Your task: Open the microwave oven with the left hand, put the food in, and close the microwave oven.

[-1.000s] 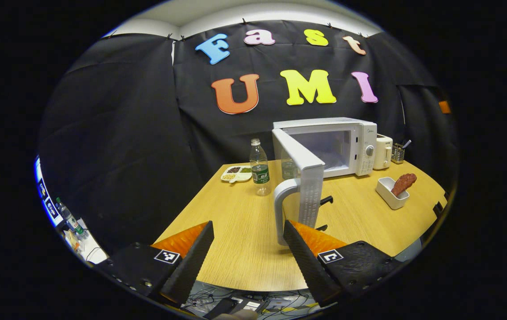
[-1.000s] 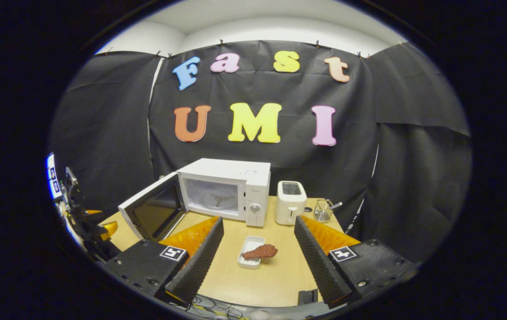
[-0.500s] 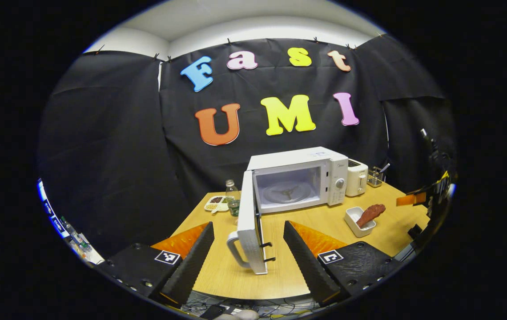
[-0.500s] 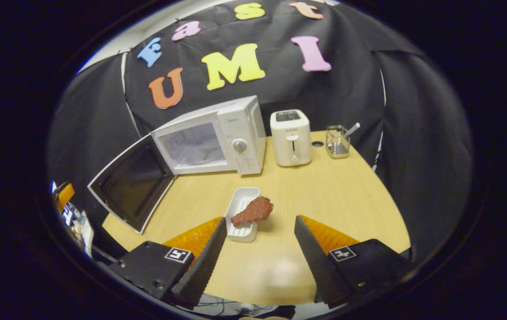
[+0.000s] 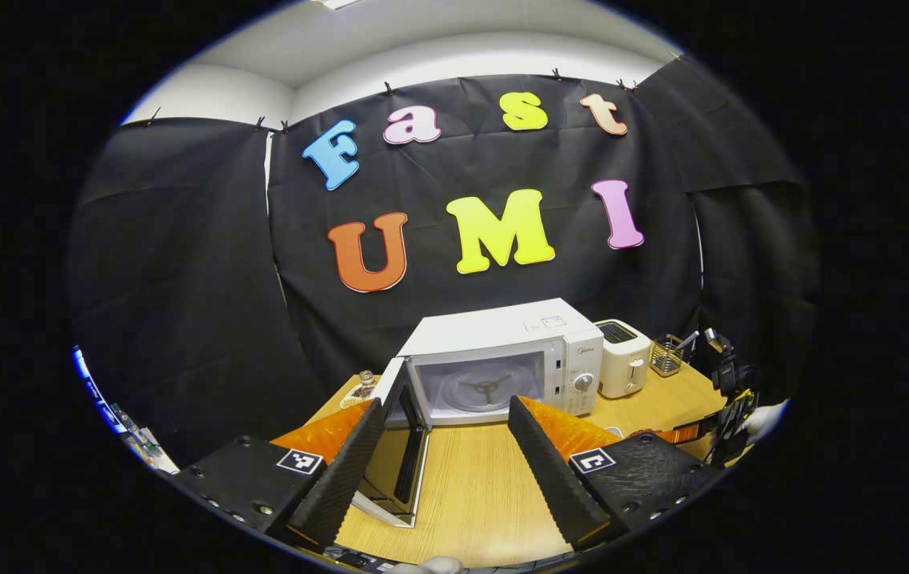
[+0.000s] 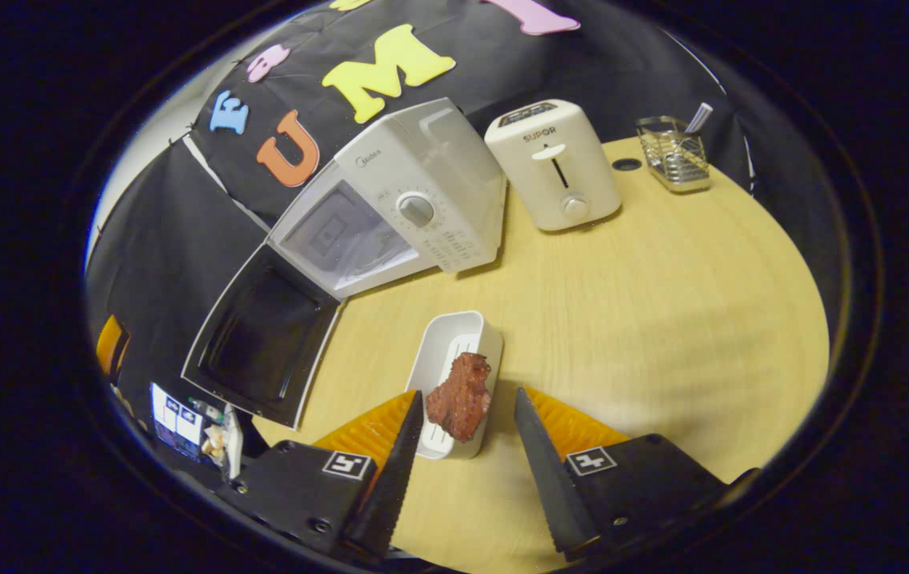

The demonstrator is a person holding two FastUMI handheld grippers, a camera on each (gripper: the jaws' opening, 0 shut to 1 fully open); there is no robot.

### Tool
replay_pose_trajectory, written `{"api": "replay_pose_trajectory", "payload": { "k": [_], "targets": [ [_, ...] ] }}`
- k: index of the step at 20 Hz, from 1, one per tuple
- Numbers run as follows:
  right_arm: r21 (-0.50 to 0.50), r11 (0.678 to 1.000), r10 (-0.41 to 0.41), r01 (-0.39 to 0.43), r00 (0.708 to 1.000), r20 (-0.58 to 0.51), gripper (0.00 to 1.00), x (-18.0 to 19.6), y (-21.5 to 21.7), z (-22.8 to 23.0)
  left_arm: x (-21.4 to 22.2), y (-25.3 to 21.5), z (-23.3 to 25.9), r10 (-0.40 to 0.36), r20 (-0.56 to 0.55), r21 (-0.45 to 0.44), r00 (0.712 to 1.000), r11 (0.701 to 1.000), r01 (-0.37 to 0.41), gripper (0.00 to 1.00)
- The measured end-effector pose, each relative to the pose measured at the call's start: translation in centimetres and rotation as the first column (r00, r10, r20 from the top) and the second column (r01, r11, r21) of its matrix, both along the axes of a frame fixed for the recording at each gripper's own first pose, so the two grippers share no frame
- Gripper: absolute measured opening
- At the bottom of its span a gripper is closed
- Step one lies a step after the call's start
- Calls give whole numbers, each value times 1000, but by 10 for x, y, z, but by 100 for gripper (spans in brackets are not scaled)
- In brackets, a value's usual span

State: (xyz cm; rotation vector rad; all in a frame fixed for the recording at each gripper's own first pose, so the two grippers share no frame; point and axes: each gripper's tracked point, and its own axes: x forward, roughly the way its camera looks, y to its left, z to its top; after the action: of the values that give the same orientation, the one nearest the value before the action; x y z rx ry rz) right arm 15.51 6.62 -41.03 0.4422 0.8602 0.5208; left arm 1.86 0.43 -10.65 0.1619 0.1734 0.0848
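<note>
We see the white microwave oven at the far side of the wooden bench, its door swung open. Our left gripper is spread wide, holding nothing. Our right gripper, jaws wide, brackets the reddish-brown drumstick lying in its white rectangular dish.

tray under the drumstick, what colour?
White. The tray shows best in the right gripper view, with the reddish-brown drumstick lying in it.

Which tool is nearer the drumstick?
Right. The right tool is open around the drumstick in its white tray; the left tool hangs back before the open microwave door.
</note>
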Motion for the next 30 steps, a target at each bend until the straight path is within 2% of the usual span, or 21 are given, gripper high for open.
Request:
{"api": "replay_pose_trajectory", "payload": {
  "k": [1,2,3,4,5,6,7,8,12,17,21,24,27,30],
  "targets": [
    [6,1000,20,-20,1000,-16,62,1,3,-2,3,-5,1,6,0,12,1000,1000,-6,96],
    [4,999,40,-40,999,-33,57,2,5,-4,6,-12,2,8,-5,14,1000,1000,-8,96],
    [12,998,54,-54,997,-52,31,2,8,-5,9,-17,0,12,-12,12,1000,1000,-12,96],
    [19,998,54,-53,996,-73,27,3,9,-6,11,-20,-1,16,-13,12,1000,1000,-15,96],
    [40,998,55,-52,994,-91,17,2,9,-6,13,-21,-2,23,-18,12,1000,1000,-23,96],
    [51,998,50,-45,993,-103,27,3,10,-4,15,-20,-8,33,-30,11,999,999,-33,96],
    [49,998,53,-48,993,-102,10,2,10,-4,14,-20,-11,37,-35,6,999,999,-37,96],
    [47,997,58,-54,994,-92,18,1,10,-1,15,-19,-12,41,-38,5,998,999,-40,96],
    [52,997,63,-60,996,-67,15,-2,19,18,14,-5,-18,40,-40,-8,998,999,-40,96],
    [71,997,-10,7,999,37,15,4,42,78,16,9,-28,-28,-36,-56,999,998,26,96],
    [124,989,-92,77,989,117,15,17,92,116,15,18,-39,-128,-58,-50,990,991,125,96],
    [169,973,-181,157,973,143,15,40,137,120,11,22,-46,-211,-72,-44,975,977,209,96],
    [240,951,-232,196,963,135,15,61,190,117,7,30,-53,-271,-81,-42,959,962,268,96],
    [322,912,-303,253,946,115,15,84,234,113,0,45,-61,-294,-97,-44,951,956,291,96]
  ]
}}
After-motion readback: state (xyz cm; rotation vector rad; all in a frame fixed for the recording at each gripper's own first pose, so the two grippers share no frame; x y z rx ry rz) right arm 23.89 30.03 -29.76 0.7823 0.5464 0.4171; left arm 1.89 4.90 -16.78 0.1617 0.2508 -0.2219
